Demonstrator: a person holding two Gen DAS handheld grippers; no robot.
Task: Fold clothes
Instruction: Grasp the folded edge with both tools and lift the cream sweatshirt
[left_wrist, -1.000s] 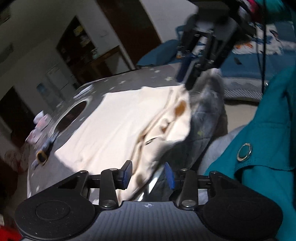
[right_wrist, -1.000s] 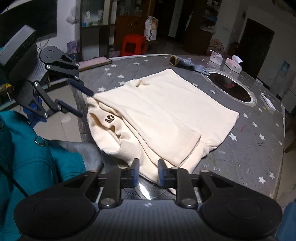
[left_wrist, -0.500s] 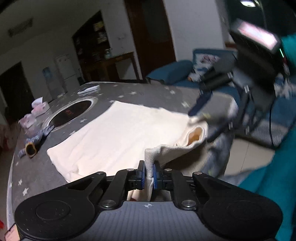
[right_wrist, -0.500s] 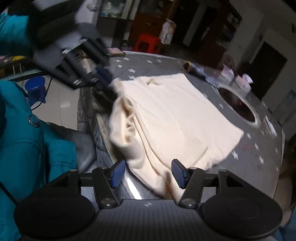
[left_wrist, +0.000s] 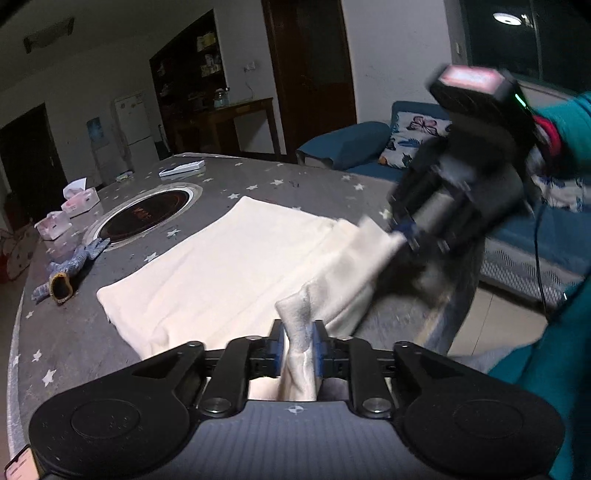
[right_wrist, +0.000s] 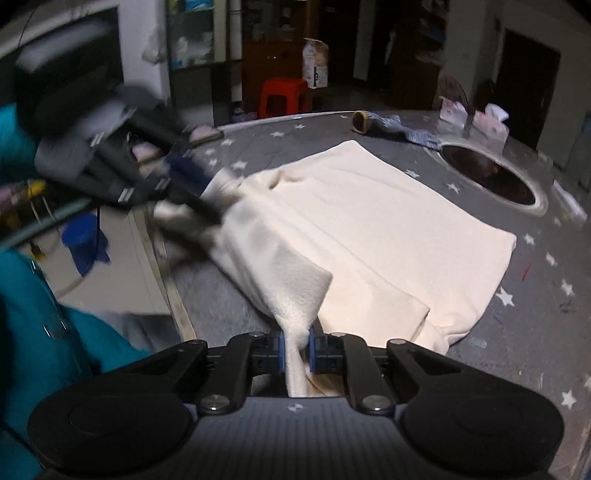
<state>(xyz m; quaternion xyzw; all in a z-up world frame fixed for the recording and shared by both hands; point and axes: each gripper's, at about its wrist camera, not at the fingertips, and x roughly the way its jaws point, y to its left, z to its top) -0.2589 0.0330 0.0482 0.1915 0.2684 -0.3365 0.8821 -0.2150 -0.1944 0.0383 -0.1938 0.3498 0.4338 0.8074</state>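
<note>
Dim room, round grey table with white stars and dark sunken hob, soft cream fleece garment spread flat ahead of both jaws, left gripper loosened slightly yet pinching its bunched edge, right gripper just clamped on another fold

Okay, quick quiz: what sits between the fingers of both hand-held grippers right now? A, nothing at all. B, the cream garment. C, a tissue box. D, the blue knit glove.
B: the left hand-held gripper and the right hand-held gripper each pinch a bunched edge of the cream garment.
</note>
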